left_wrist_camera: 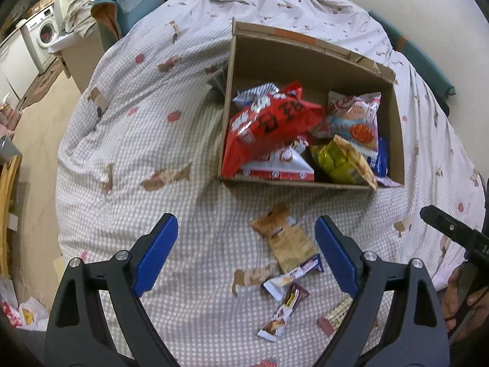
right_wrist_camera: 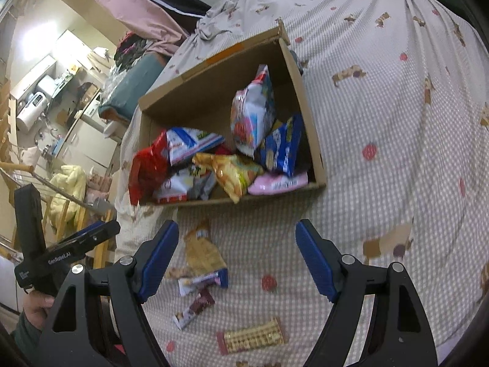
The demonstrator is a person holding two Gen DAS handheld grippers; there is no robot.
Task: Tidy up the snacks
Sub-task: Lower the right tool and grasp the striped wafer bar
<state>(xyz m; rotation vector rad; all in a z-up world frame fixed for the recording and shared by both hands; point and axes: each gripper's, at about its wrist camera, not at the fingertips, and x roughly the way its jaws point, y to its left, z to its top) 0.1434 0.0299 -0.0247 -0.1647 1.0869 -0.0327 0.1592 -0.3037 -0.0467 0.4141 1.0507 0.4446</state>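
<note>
A cardboard box (left_wrist_camera: 308, 52) (right_wrist_camera: 211, 91) sits on the bed and holds several snack bags, among them a big red bag (left_wrist_camera: 269, 125) (right_wrist_camera: 146, 168) and a yellow bag (left_wrist_camera: 342, 159) (right_wrist_camera: 232, 171). In front of the box lie loose snacks: a tan packet (left_wrist_camera: 284, 238) (right_wrist_camera: 201, 250), a white and blue bar (left_wrist_camera: 293, 275) (right_wrist_camera: 201, 283), a brown bar (left_wrist_camera: 281, 315) (right_wrist_camera: 194, 307) and a wafer pack (right_wrist_camera: 253, 336) (left_wrist_camera: 336, 315). My left gripper (left_wrist_camera: 246, 253) is open and empty above the bedspread. My right gripper (right_wrist_camera: 237, 257) is open and empty above the loose snacks.
The bed is covered by a checked bedspread (left_wrist_camera: 152, 140) (right_wrist_camera: 382, 153) with dog prints. A washing machine (left_wrist_camera: 42, 33) and cluttered floor lie to the left. A kitchen area (right_wrist_camera: 45, 98) and a drying rack (right_wrist_camera: 61, 192) lie left of the bed.
</note>
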